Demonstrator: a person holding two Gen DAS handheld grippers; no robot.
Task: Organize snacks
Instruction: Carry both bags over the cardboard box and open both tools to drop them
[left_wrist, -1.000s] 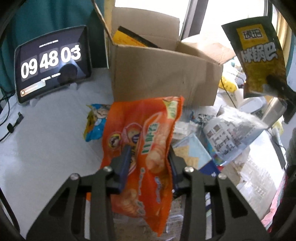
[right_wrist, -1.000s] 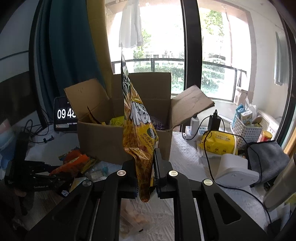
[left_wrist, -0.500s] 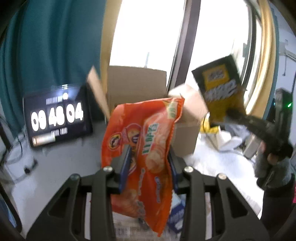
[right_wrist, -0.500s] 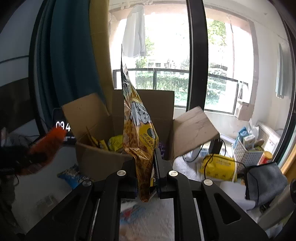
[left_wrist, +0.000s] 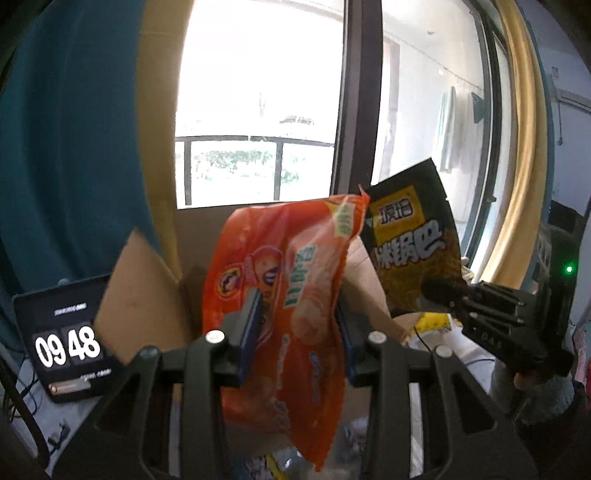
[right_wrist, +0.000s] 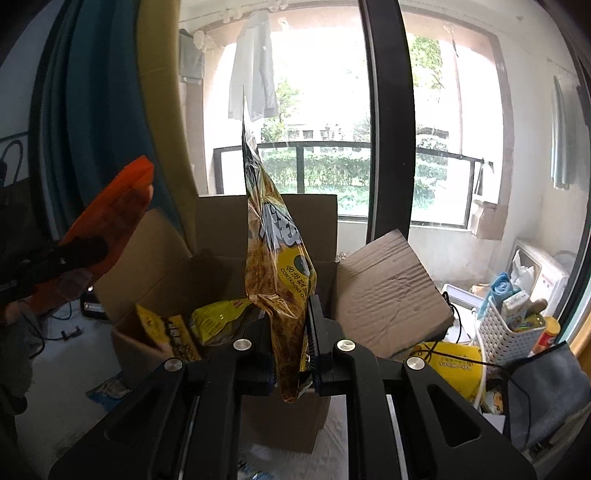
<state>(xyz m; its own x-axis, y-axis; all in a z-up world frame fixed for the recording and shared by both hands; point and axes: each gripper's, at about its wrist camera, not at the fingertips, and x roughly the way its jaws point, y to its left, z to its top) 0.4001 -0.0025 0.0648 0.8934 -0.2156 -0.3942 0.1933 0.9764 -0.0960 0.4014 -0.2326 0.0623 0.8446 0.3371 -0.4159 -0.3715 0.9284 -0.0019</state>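
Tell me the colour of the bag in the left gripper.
Orange bag; clearest in the left wrist view.

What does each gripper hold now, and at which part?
Left gripper: the orange snack bag, around its middle. Right gripper: the yellow-black snack bag, near its bottom end.

Orange snack bag (left_wrist: 291, 295); black-and-yellow snack bag (right_wrist: 280, 273); brown box (right_wrist: 384, 291).

White tabletop (right_wrist: 66, 369) carries open cardboard box (right_wrist: 280, 424), clock tablet (left_wrist: 66, 350) left of box, yellow packet (right_wrist: 454, 365), white basket (right_wrist: 506, 343), grey cloth (right_wrist: 550, 391) at right
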